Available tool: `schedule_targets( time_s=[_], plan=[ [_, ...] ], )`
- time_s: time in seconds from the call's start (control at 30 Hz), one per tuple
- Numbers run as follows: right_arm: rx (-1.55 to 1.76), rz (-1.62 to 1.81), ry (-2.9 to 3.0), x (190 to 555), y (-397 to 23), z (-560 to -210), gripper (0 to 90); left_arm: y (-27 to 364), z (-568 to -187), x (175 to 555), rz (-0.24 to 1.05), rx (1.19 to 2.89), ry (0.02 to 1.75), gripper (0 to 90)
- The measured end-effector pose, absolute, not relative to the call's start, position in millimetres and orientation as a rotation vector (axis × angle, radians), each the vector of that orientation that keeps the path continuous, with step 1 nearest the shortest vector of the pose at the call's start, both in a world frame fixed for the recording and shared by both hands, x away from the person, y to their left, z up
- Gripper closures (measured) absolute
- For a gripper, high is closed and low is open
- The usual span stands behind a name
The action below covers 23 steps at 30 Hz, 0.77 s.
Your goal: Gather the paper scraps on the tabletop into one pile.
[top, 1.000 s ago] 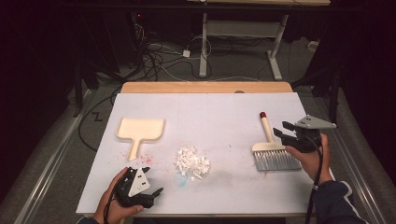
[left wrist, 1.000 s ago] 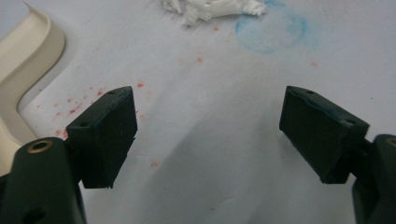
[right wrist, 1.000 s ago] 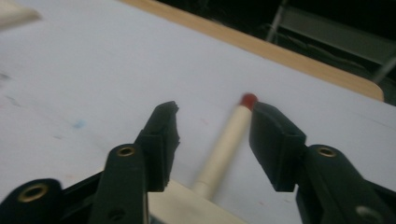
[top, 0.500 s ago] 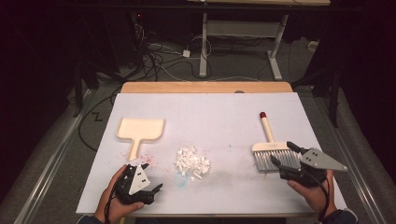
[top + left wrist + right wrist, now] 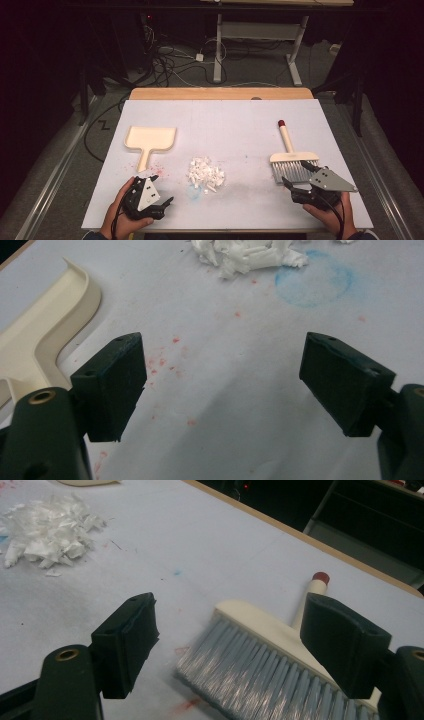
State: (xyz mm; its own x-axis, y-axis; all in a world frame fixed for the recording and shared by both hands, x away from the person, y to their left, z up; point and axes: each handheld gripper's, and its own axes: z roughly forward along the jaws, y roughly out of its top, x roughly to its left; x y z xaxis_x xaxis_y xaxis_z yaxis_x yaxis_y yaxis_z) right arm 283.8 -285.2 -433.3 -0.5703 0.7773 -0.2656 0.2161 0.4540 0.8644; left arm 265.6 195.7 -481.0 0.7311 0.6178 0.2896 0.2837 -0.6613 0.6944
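Sweeping setup on the desk (image 5: 235, 115). Brush (image 5: 292, 162) lying flat at right of the high view, bristles toward the bottom edge, handle with red tip pointing up-frame; free, nothing gripping it. Right claw (image 5: 295, 182) just below the bristles at lower right, jaws spread wide and just been opening, nothing between them. In the right gripper view, same brush (image 5: 270, 645) sits ahead between the two black jaws, bristle end nearest, no pad contact. Probably lined up that way for a grab on the brush head or handle.

Left claw (image 5: 162, 200) at lower left, jaws apart and empty, parked below the dustpan (image 5: 150, 140). Dustpan flat at left of centre, handle pointing down-frame toward that claw: easy reach for the left hand. In the left gripper view, dustpan (image 5: 45, 335) at left edge, clear of the jaws.

Pile of white scraps (image 5: 205, 174) in lower centre, between pan and brush, well apart from both. Tools flanking the mess, one per hand, so likely sweep-into-pan. Pink specks and a blue smudge (image 5: 195, 192) near the pile.
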Motion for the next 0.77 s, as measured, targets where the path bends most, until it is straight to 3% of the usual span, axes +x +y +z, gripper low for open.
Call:
schedule_targets(
  time_s=[0.77],
  plan=[
    [0.838,1.086,2.046,285.2,-288.0,-434.1,22.6,192.4,-483.9,272.3,0.674,2.311,0.690,17.6]
  ],
)
